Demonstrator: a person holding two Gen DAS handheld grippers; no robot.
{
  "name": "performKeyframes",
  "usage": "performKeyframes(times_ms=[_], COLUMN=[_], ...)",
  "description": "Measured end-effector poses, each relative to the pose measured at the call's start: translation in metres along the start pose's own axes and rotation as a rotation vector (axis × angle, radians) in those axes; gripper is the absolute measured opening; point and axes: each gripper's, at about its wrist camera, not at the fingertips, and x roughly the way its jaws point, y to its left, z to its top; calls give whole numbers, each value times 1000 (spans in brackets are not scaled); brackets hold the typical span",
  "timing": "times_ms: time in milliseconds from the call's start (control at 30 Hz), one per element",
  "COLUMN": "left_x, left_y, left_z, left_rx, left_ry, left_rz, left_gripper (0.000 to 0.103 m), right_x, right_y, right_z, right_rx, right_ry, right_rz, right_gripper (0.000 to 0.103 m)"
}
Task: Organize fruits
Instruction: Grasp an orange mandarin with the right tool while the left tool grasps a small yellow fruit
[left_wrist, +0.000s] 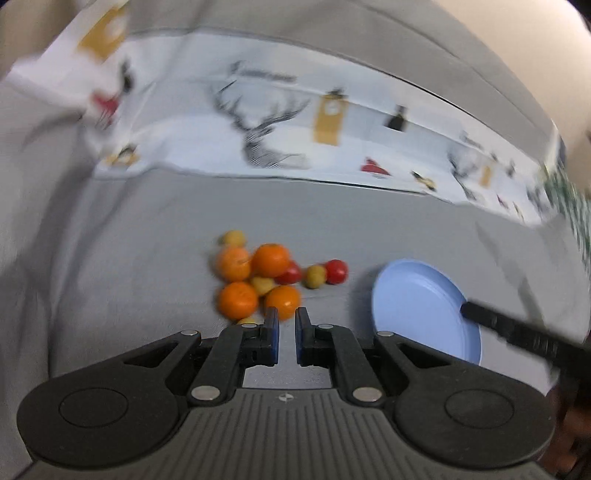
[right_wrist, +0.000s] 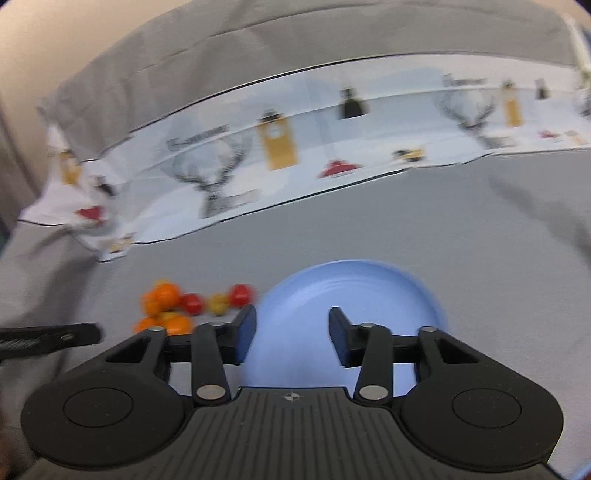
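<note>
A pile of fruit lies on the grey cloth: several oranges (left_wrist: 271, 260), two red tomatoes (left_wrist: 336, 271) and small yellow-green fruits (left_wrist: 315, 276). My left gripper (left_wrist: 287, 314) is shut with nothing in it, its tips just in front of the nearest orange (left_wrist: 282, 301). To the right of the pile sits an empty light blue plate (left_wrist: 417, 295). My right gripper (right_wrist: 293, 317) hovers over the near side of the plate (right_wrist: 351, 288), open and empty. In the right wrist view the fruit pile (right_wrist: 166, 295) is at the left, blurred.
A white printed cloth (left_wrist: 273, 122) with deer and bottle pictures lies folded across the back of the grey surface (left_wrist: 147, 240). One finger of the right gripper (left_wrist: 491, 319) reaches over the plate's right rim. The left gripper's finger (right_wrist: 66, 336) shows at the left edge.
</note>
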Motion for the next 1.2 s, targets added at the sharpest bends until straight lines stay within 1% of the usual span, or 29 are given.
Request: performKeyframes(times_ms=[33, 100, 167, 200, 233, 300, 333, 367, 400, 433, 467, 600, 700, 733, 800, 833, 900, 1000, 1067, 1133, 1200], left_x=[5, 14, 18, 21, 24, 26, 28, 27, 28, 28, 27, 27, 28, 29, 31, 32, 35, 39, 41, 44, 49], left_y=[4, 8, 14, 15, 18, 25, 30, 36, 39, 42, 44, 51, 51, 51, 50, 49, 47, 46, 46, 47, 45], left_z=[0, -1, 2, 2, 3, 5, 6, 6, 6, 6, 6, 6, 7, 8, 8, 8, 8, 8, 9, 9, 10], left_rx=[-30, -56, -77, -87, -99, -128, -142, -154, -162, -165, -168, -182, -181, -179, -174, -172, -168, -162, -165, -174, -173], left_ry=[22, 63, 84, 90, 97, 110, 115, 117, 118, 117, 116, 117, 124, 126, 130, 131, 136, 143, 147, 157, 173], left_rz=[10, 47, 65, 74, 83, 99, 106, 111, 115, 118, 120, 128, 129, 129, 129, 127, 123, 117, 109, 99, 93], left_gripper=[9, 9, 9, 9, 10, 10, 10, 10, 11, 11, 12, 13, 14, 18, 20, 20, 20, 20, 24, 34, 34], right_x=[5, 15, 27, 34, 42, 61, 71, 80, 88, 96, 105, 135, 152, 156, 157, 156, 154, 145, 138, 129, 121], right_y=[6, 19, 33, 39, 46, 59, 66, 72, 76, 80, 82, 89, 90, 90, 91, 93, 94, 92, 89, 88, 87], right_z=[1, 3, 4, 4, 3, 1, 1, -1, -1, -2, -4, -7, -10, -11, -11, -11, -11, -10, -6, -4, -3], right_rx=[6, 25, 50, 67, 82, 112, 125, 126, 123, 119, 116, 118, 112, 115, 102, 88, 72, 32, 8, -50, -122], right_ry=[16, 44, 81, 104, 123, 167, 195, 217, 229, 235, 241, 283, 308, 312, 309, 313, 324, 327, 338, 341, 351], right_rz=[43, 108, 175, 201, 215, 233, 242, 242, 238, 231, 222, 192, 140, 138, 143, 160, 175, 151, 152, 157, 159], right_gripper=[26, 26, 26, 26, 28, 28, 31, 38, 43, 51, 57, 62, 62, 61, 49, 38, 38, 37, 37, 37, 37])
